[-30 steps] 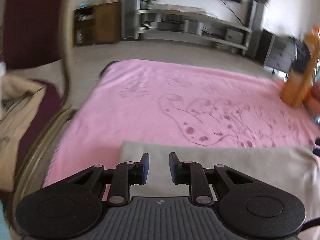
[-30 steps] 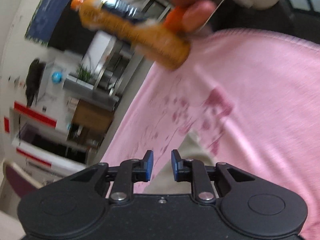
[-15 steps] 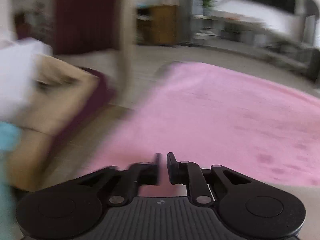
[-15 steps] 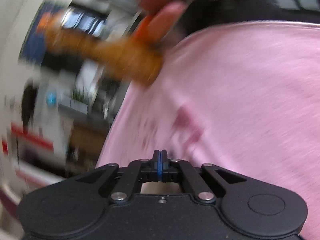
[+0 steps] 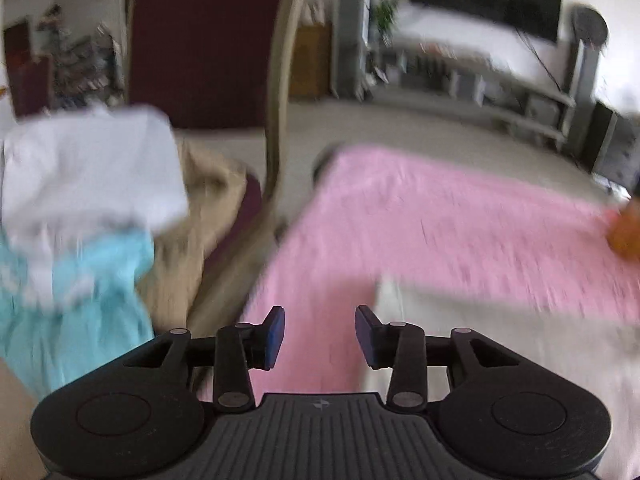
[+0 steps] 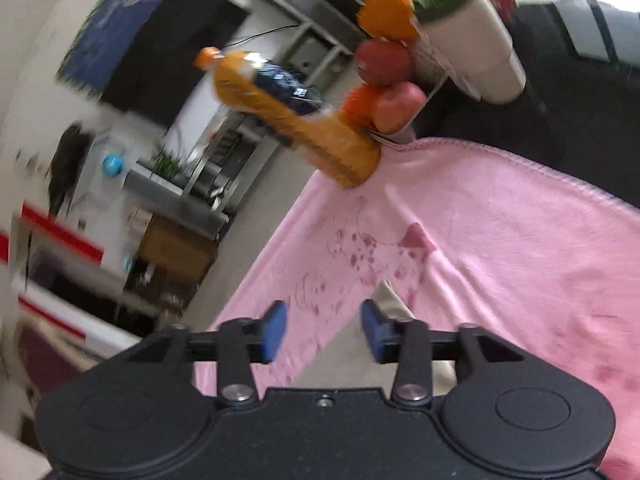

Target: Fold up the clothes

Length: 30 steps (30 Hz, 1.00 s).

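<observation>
A folded beige-grey garment [image 5: 500,332] lies on the pink blanket [image 5: 440,216] at the lower right of the left wrist view. My left gripper [image 5: 320,334] is open and empty, just left of the garment's corner. In the right wrist view my right gripper [image 6: 323,330] is open and empty above the blanket [image 6: 500,248], with a corner of the garment [image 6: 390,304] by its right finger. A pile of clothes sits on a chair at the left: white [image 5: 88,168], light blue [image 5: 76,304] and tan [image 5: 196,220].
An orange drink bottle [image 6: 288,112], a fruit rack with apples and oranges [image 6: 384,68] and a white plant pot [image 6: 468,44] stand at the blanket's far edge. A chair's curved wooden frame [image 5: 280,92] rises left of the blanket. A TV stand [image 5: 500,92] is behind.
Both grippers have opened from a shut or nearly shut state. The left view has swung left, bringing the chair's clothes pile into view. The garment lies flat on the blanket.
</observation>
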Tool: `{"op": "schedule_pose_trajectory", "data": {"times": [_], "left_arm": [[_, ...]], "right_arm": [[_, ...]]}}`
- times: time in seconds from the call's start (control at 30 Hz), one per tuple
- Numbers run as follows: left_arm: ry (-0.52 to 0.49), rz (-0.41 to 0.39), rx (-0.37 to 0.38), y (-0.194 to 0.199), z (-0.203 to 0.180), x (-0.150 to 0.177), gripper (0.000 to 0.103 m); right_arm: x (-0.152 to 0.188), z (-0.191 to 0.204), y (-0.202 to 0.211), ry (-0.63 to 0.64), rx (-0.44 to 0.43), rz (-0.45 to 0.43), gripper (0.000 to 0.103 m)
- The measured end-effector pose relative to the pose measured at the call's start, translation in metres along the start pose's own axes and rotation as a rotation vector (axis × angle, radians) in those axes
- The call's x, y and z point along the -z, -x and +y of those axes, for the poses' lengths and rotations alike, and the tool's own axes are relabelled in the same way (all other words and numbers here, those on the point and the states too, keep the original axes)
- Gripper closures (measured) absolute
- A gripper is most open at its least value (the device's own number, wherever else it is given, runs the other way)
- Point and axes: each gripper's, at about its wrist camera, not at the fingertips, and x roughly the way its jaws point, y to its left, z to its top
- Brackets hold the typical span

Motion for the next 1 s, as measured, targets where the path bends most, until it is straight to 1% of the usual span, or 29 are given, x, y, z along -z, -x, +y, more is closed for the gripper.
{"op": "schedule_pose_trajectory", "data": {"times": [0.03,0.1,0.13,0.17,0.2,0.23,0.27,0.3,0.4,0.47,0.53,0.57,0.6,0.63,0.7,0.73,0.77,0.8,0.93,0.97,1.0], "left_arm": [[-0.013,0.047,0.012,-0.003,-0.001,0.011,0.064],[-0.048,0.133,0.030,-0.008,-0.005,0.031,0.065],[-0.088,0.151,0.028,-0.009,-0.012,0.039,0.065],[-0.134,0.152,0.022,-0.010,-0.018,0.044,0.064],[-0.171,0.142,0.012,-0.008,-0.023,0.048,0.064],[-0.202,0.132,0.004,-0.006,-0.029,0.051,0.063],[-0.226,0.125,-0.002,-0.003,-0.034,0.054,0.062],[-0.238,0.127,-0.005,-0.002,-0.038,0.057,0.061],[-0.258,0.137,-0.016,-0.002,-0.044,0.062,0.060],[-0.273,0.133,-0.020,0.003,-0.048,0.064,0.057],[-0.280,0.128,-0.014,0.005,-0.050,0.065,0.056],[-0.281,0.127,-0.010,0.005,-0.050,0.065,0.055],[-0.282,0.127,-0.008,0.005,-0.050,0.065,0.054],[-0.281,0.128,-0.007,0.005,-0.049,0.065,0.052],[-0.279,0.131,-0.007,0.003,-0.049,0.065,0.048],[-0.280,0.133,-0.006,0.003,-0.049,0.064,0.042],[-0.282,0.134,-0.004,0.004,-0.049,0.063,0.033],[-0.285,0.133,-0.002,0.004,-0.050,0.063,0.029],[-0.317,0.119,0.015,0.008,-0.055,0.062,0.011],[-0.324,0.115,0.021,0.009,-0.056,0.062,0.009],[-0.330,0.114,0.026,0.009,-0.057,0.062,0.009]], "right_arm": [[0.006,-0.002,0.013,0.031,0.009,-0.001,0.054],[0.020,-0.016,0.019,0.065,0.069,0.004,0.053],[0.026,-0.025,0.018,0.061,0.103,0.020,0.053],[0.033,-0.033,0.017,0.053,0.137,0.037,0.054],[0.035,-0.040,0.011,0.040,0.147,0.064,0.056],[0.037,-0.045,0.007,0.029,0.139,0.091,0.058],[0.037,-0.048,0.004,0.021,0.125,0.114,0.065],[0.038,-0.049,0.003,0.020,0.113,0.124,0.066],[0.042,-0.048,0.000,0.022,0.080,0.148,0.066],[0.045,-0.044,-0.004,0.034,0.057,0.172,0.066],[0.048,-0.036,-0.004,0.074,0.058,0.182,0.061],[0.050,-0.032,-0.004,0.095,0.059,0.187,0.056],[0.051,-0.029,-0.003,0.114,0.064,0.182,0.048],[0.053,-0.026,-0.001,0.133,0.073,0.174,0.042],[0.054,-0.017,0.003,0.179,0.106,0.154,0.021],[0.056,-0.011,0.004,0.211,0.124,0.141,0.017],[0.058,-0.005,0.006,0.246,0.136,0.129,0.008],[0.062,-0.001,0.009,0.275,0.137,0.129,0.000],[0.078,0.014,0.017,0.384,0.135,0.136,0.000],[0.084,0.017,0.017,0.405,0.133,0.146,0.000],[0.088,0.018,0.015,0.420,0.134,0.154,0.000]]}}
